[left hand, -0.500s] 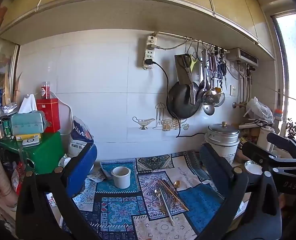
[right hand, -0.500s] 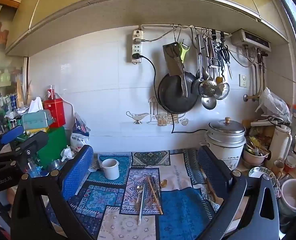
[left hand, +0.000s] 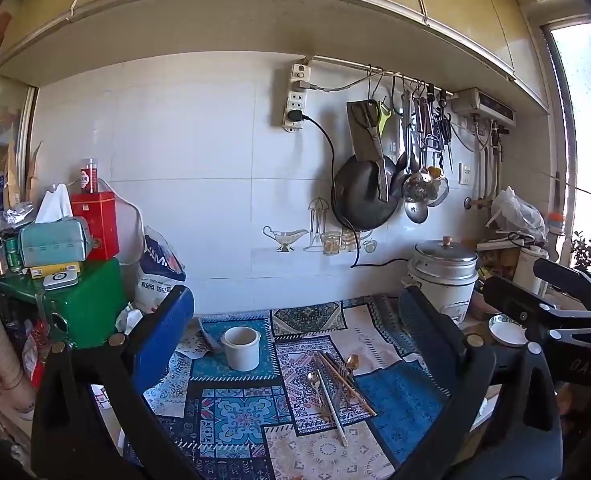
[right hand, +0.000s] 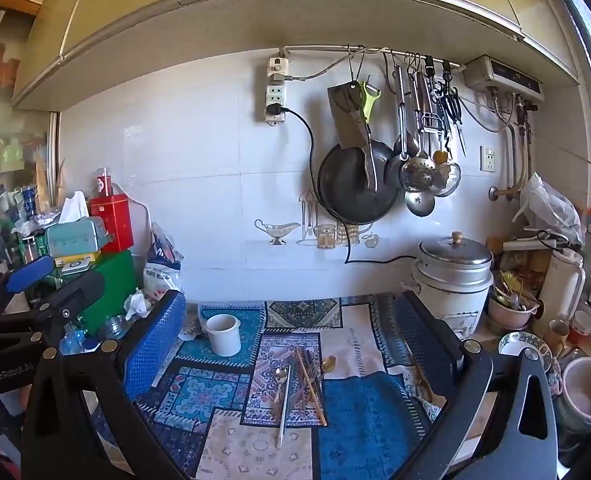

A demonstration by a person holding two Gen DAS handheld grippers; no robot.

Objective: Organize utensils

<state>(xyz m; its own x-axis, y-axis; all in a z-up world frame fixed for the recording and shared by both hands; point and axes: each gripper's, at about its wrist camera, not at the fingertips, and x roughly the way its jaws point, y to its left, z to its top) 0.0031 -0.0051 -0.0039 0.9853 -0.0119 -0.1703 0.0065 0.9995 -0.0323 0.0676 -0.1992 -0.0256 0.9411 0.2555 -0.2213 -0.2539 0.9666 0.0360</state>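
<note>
A loose pile of utensils [left hand: 337, 384], with gold spoons, chopsticks and a white-handled piece, lies on the patterned cloth [left hand: 239, 412]. It also shows in the right wrist view [right hand: 301, 386]. A white cup [left hand: 240, 347] stands upright on the cloth to the left of the pile, also seen in the right wrist view [right hand: 223, 334]. My left gripper [left hand: 295, 320] is open and empty, held above and short of the pile. My right gripper [right hand: 289, 318] is open and empty, likewise above the cloth.
A metal pot with a lid [right hand: 453, 276] stands at the back right. Bowls and cups [right hand: 525, 346] crowd the right edge. A green box with tins [left hand: 83, 300] stands at the left. Pans and ladles [left hand: 379, 192] hang on the tiled wall.
Both views have shifted very slightly; the utensils and the cup have not moved. Both grippers stay open.
</note>
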